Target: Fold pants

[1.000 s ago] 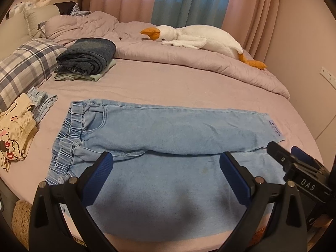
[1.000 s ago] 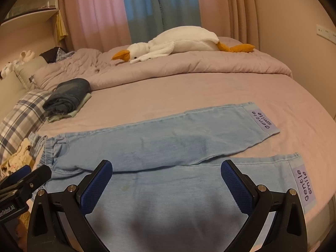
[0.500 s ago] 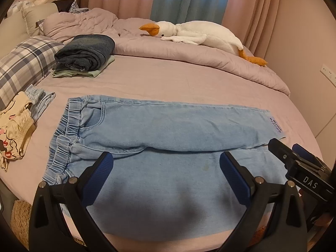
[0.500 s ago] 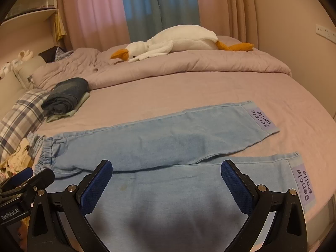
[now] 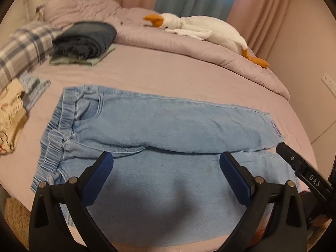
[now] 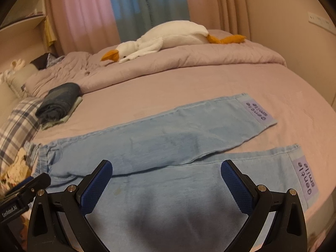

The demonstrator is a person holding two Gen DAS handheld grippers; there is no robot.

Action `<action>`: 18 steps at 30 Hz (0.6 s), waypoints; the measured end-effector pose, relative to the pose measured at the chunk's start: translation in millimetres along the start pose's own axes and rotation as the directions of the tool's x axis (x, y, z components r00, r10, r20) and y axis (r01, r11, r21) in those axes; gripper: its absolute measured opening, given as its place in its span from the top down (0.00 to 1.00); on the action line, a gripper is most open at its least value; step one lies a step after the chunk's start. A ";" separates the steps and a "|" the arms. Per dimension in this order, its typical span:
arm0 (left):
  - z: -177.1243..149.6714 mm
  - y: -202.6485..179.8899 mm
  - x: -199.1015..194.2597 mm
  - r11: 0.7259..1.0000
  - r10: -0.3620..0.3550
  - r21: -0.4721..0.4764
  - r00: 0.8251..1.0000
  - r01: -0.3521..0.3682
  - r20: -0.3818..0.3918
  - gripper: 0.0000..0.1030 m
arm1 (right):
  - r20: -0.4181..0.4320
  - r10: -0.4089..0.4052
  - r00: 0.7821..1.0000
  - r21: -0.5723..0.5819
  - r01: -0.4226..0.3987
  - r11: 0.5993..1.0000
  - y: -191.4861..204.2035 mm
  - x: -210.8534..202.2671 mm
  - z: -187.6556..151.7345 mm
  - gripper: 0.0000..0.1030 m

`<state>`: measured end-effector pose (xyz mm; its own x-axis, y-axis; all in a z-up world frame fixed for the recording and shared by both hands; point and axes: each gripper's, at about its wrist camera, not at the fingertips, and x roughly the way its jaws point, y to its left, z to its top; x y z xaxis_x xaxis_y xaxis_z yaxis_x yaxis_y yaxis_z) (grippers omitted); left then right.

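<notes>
Light blue jeans (image 5: 168, 126) lie flat on the pink bed, waistband at the left, both legs running right; they also show in the right wrist view (image 6: 178, 134), with purple "gentle smile" cuff labels (image 6: 257, 111). My left gripper (image 5: 166, 168) is open and empty, hovering over the near leg close to the crotch. My right gripper (image 6: 166, 174) is open and empty, hovering over the near leg toward the cuffs. The right gripper's body (image 5: 304, 174) shows at the right of the left wrist view; the left gripper's body (image 6: 21, 193) shows at the left of the right wrist view.
A stack of folded dark jeans (image 5: 86, 40) lies at the back left. A white plush goose (image 5: 199, 29) rests on the bunched duvet (image 5: 210, 54) behind. A plaid pillow (image 5: 23, 46) and loose clothes (image 5: 12, 113) lie left. A wall (image 5: 310, 42) is at the right.
The left wrist view has shifted slightly closer and is blurred by motion; the jeans sit lower in its frame. The right gripper has barely moved. Both stay open.
</notes>
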<state>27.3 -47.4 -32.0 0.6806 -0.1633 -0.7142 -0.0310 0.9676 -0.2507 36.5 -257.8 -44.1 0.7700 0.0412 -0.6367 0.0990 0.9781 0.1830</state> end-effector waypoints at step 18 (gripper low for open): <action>62.0 63.6 68.5 0.981 0.028 -0.189 0.994 -0.047 -0.102 0.08 | -0.256 0.019 0.967 0.264 0.051 0.963 -26.7 157.9 106.5 0.00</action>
<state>117.3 14.9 -56.4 0.6013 -0.1547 -0.7839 -0.2008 0.9203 -0.3357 222.6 -299.1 -69.8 0.5850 0.1109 -0.8034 0.3006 0.8904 0.3418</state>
